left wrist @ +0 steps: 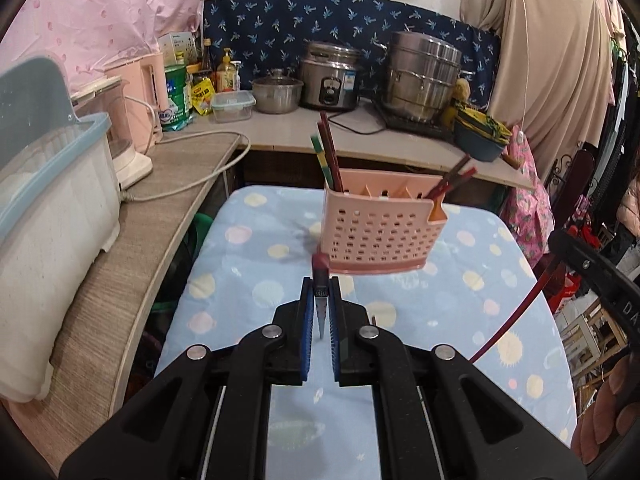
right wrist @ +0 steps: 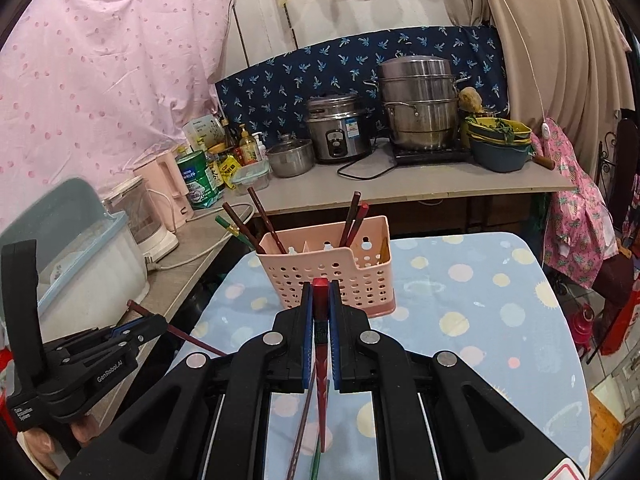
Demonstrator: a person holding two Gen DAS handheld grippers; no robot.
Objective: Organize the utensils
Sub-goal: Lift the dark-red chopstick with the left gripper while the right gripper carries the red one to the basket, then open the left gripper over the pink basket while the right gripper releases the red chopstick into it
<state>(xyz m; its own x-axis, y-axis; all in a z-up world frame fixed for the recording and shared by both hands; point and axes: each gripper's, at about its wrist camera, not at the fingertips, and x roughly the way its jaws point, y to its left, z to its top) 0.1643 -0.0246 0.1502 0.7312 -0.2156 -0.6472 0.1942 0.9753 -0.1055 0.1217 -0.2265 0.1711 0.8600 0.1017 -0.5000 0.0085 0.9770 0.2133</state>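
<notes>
A pink perforated utensil basket (left wrist: 374,232) stands on the blue dotted tablecloth (left wrist: 248,280), with several chopsticks upright in its left and right compartments. My left gripper (left wrist: 321,288) is shut on a dark red chopstick (left wrist: 320,280), held above the cloth just in front of the basket. My right gripper (right wrist: 320,300) is shut on red chopsticks (right wrist: 320,360), their tips close to the basket (right wrist: 332,268). The left gripper (right wrist: 132,330) also shows at the lower left of the right wrist view, holding its chopstick.
A white dish box with a blue lid (left wrist: 44,216) sits on the left counter. A kettle (left wrist: 140,92), bottles, a rice cooker (left wrist: 330,76) and steel pots (left wrist: 424,76) stand on the back counter. Cloth hangs at the right.
</notes>
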